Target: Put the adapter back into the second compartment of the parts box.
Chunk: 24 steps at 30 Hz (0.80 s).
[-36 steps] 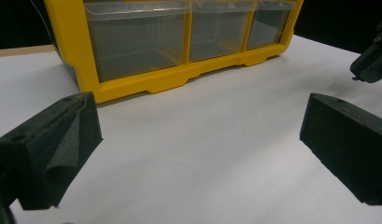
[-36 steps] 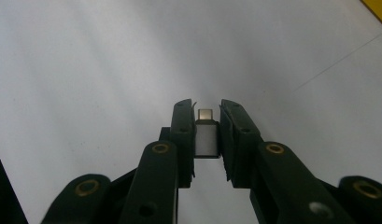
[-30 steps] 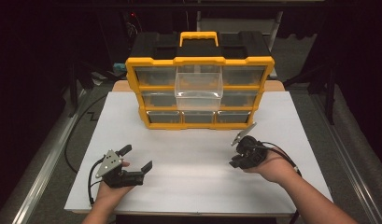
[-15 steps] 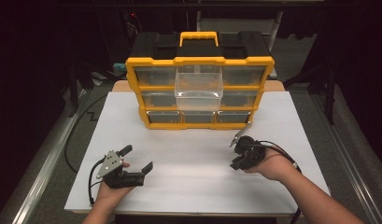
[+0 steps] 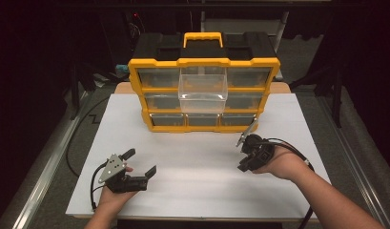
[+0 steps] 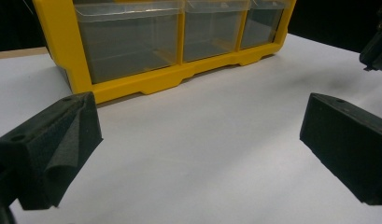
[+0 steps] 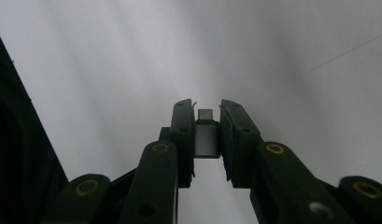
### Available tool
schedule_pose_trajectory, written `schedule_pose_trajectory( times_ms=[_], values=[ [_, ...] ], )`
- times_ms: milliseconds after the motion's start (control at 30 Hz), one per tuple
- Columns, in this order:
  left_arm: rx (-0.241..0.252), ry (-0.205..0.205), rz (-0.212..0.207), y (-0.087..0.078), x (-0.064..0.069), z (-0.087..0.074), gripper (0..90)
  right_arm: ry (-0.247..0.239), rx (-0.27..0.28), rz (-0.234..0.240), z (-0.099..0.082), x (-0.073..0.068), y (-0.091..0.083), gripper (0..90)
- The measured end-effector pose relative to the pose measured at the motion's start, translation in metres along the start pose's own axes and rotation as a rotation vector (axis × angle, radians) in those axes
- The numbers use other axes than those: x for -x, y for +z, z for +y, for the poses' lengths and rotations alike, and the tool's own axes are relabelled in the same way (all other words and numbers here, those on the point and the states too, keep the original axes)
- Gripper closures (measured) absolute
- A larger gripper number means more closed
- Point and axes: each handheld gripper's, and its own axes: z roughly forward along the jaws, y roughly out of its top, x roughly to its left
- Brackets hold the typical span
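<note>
A white bench (image 5: 197,167) is seen under a dark room, with black curtains around and a grey floor at both sides. At twelve o'clock on the bench a yellow drawer cabinet (image 5: 204,90) with a black top is set, and one clear drawer (image 5: 202,93) in its middle row is pulled out. At four o'clock the right gripper (image 5: 245,145) is held just above the bench, its jaws clamped on a small grey adapter (image 7: 207,135). In the right gripper view the adapter's long axis runs along the jaws, and its metal plug end points out past the fingertips; what kind of plug it is cannot quite be made out. At seven o'clock the left gripper (image 5: 139,162) is held with its jaws wide apart, nothing between them.
</note>
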Motion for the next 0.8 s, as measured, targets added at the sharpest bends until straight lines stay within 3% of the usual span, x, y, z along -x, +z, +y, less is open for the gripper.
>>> schedule_pose_trajectory(
  times_ms=[800],
  values=[
    [0.0, 0.006, -0.006, 0.0, 0.0, 0.0, 0.3, -0.049, -0.04, 0.021, 0.024, 0.0, -0.047, 77.5]
  ],
)
